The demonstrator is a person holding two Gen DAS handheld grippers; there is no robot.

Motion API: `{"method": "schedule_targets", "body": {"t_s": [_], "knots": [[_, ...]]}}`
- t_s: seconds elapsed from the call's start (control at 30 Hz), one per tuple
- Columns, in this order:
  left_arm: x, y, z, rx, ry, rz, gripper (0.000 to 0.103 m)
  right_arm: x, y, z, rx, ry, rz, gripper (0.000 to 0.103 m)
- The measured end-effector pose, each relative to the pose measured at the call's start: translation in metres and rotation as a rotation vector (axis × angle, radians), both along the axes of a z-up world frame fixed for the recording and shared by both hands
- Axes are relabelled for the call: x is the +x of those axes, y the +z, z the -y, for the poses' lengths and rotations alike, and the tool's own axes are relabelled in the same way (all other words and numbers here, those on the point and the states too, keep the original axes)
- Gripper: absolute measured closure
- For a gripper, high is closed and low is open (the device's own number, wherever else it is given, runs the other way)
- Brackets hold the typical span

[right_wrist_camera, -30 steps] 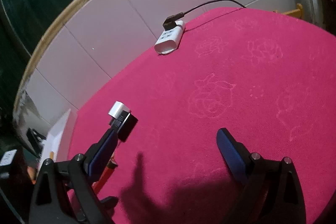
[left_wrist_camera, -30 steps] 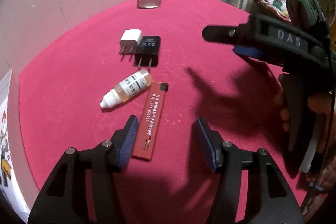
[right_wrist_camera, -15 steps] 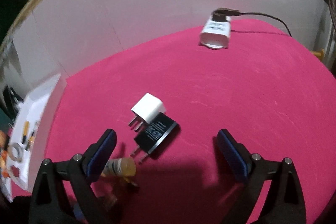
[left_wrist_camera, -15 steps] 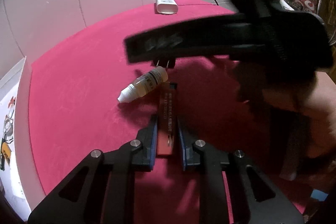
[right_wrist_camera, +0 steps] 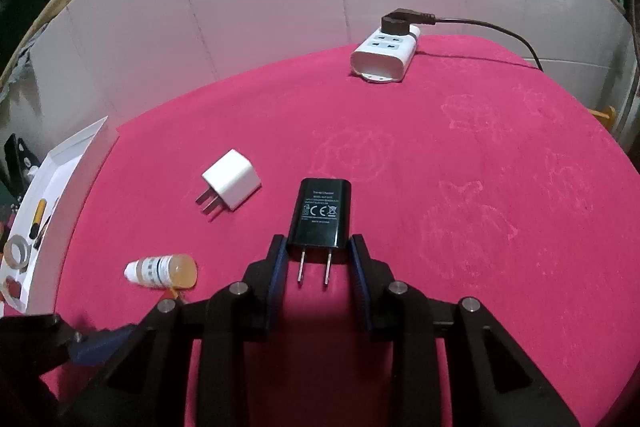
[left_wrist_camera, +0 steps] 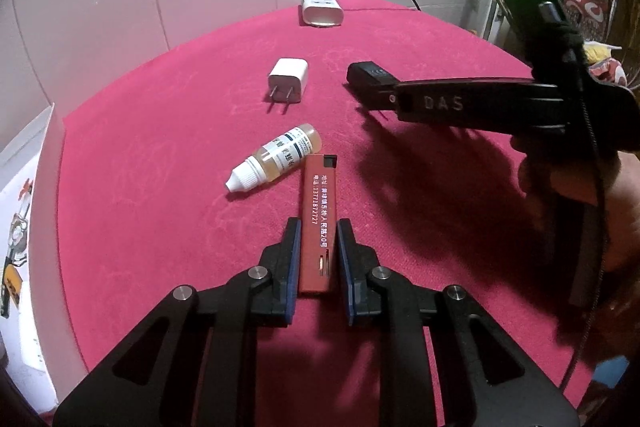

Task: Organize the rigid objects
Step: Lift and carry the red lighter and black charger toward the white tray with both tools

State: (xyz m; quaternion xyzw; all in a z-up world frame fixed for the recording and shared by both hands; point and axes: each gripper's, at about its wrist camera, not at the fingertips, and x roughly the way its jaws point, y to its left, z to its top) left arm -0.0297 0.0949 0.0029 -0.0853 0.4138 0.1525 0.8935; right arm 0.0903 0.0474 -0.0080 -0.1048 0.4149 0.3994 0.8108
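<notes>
Black, boxy charger (right_wrist_camera: 322,213) pinched by right claw (right_wrist_camera: 318,267); left claw (left_wrist_camera: 318,263) pinches flat red stick (left_wrist_camera: 319,223).

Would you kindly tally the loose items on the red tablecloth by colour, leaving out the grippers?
White: 3 - wall charger, power strip, dropper bottle (white cap and label, amber liquid)
Black: 1 - travel charger, between the right gripper's jaws
Red: 1 - flat printed stick, between the left gripper's jaws
Total: 5

Right tool (left_wrist_camera: 370,89): "DAS"; charger (right_wrist_camera: 321,213): "CE"
</notes>
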Motion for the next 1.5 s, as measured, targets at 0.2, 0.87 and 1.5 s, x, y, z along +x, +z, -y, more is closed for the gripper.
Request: {"method": "schedule_targets", "body": {"t_s": [0.2,0.87,1.5], "knots": [[-0.012,0.0,0.001,-0.034,0.02,0.031,0.086,-0.01,0.007,0.02,0.067,0.0,-0.025,0.073],[-0.054,0.055,-0.002,0.024,0.115,0.199,0.087,-0.048,0.071,0.047,0.242,0.046,0.042,0.074],[-0.109,0.089,-0.03,0.06,0.268,0.301,0.087,-0.091,0.104,0.024,0.283,0.178,0.103,0.074]]}}
